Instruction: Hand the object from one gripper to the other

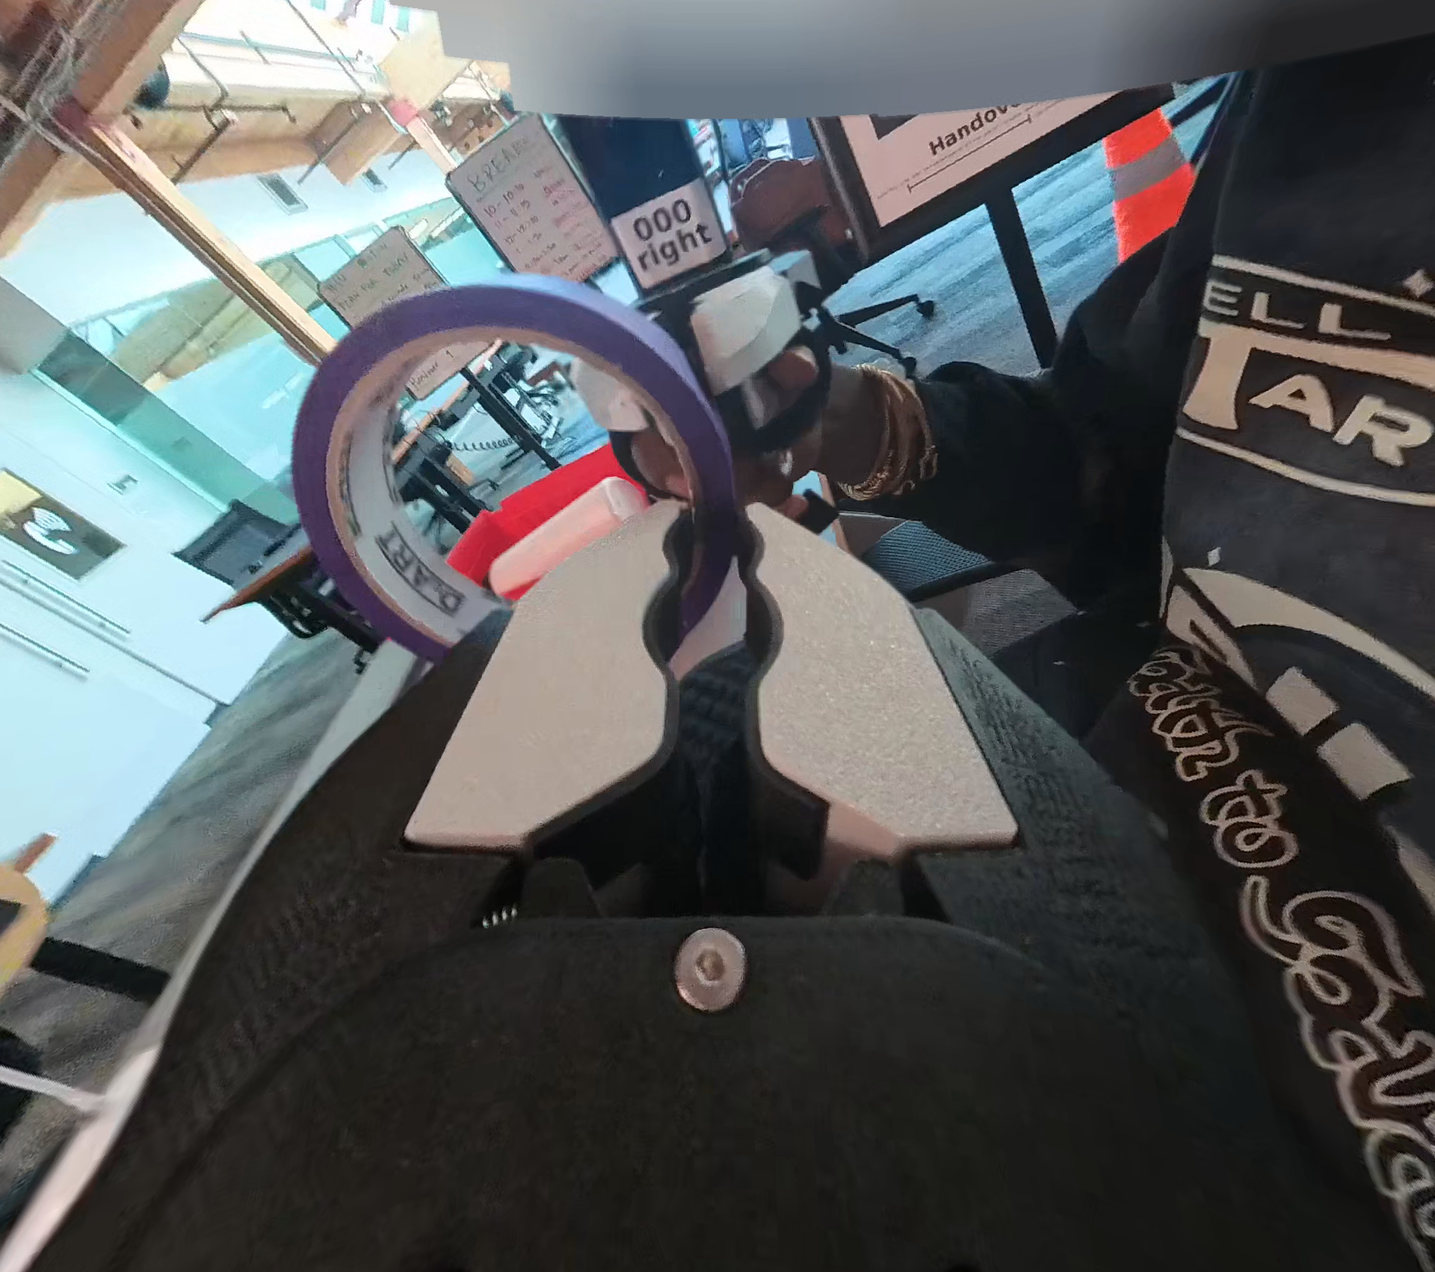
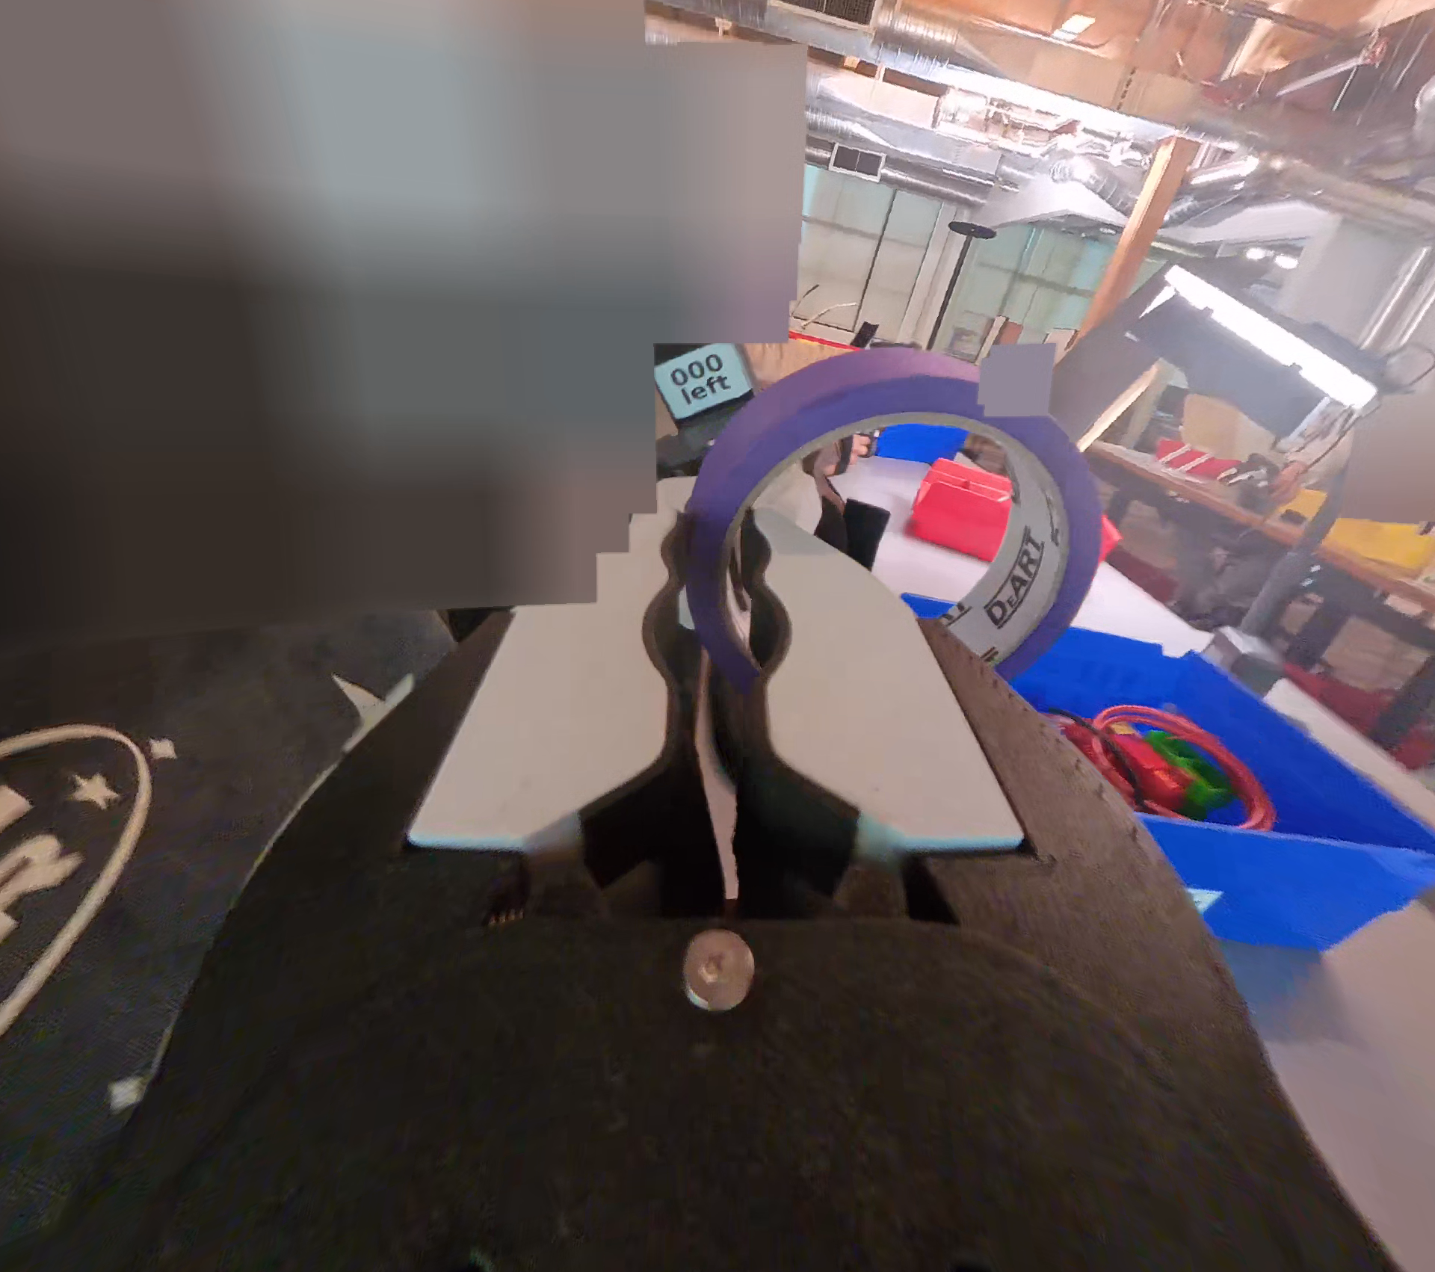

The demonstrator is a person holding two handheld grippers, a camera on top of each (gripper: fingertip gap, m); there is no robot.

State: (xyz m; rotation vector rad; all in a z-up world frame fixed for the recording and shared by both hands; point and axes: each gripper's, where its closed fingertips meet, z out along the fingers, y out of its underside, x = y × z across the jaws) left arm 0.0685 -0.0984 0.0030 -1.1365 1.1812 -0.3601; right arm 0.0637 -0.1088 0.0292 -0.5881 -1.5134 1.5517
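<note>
The purple tape roll (image 1: pixel 404 458) stands on edge in the air, its ring open toward both cameras, with dark printed lettering on the pale inner core that I leave unread. In the left wrist view the left gripper (image 1: pixel 710 536) has its two grey fingers (image 1: pixel 575 676) pressed together on the roll's wall at about 5 o'clock of the ring, one finger inside the hole and one outside. In the right wrist view the right gripper (image 2: pixel 714 563) clamps the same tape roll (image 2: pixel 1071 497) at about 8 o'clock of the ring, again one finger (image 2: pixel 854 691) through the hole and the other outside; its left fingertip is partly under a mosaic patch. So both grippers grip the roll at once. Behind the roll in the left view the right gripper's white body (image 1: pixel 745 334) and the hand (image 1: pixel 792 427) holding it show at 2 o'clock, with a white label card (image 1: pixel 672 241) above; a similar card (image 2: pixel 699 380) sits at 10 o'clock in the right view. A blue bin (image 2: pixel 1281 870) with red cable lies at 4 o'clock, cut off by the edge, and a red bin (image 2: pixel 963 509) shows through the ring
</note>
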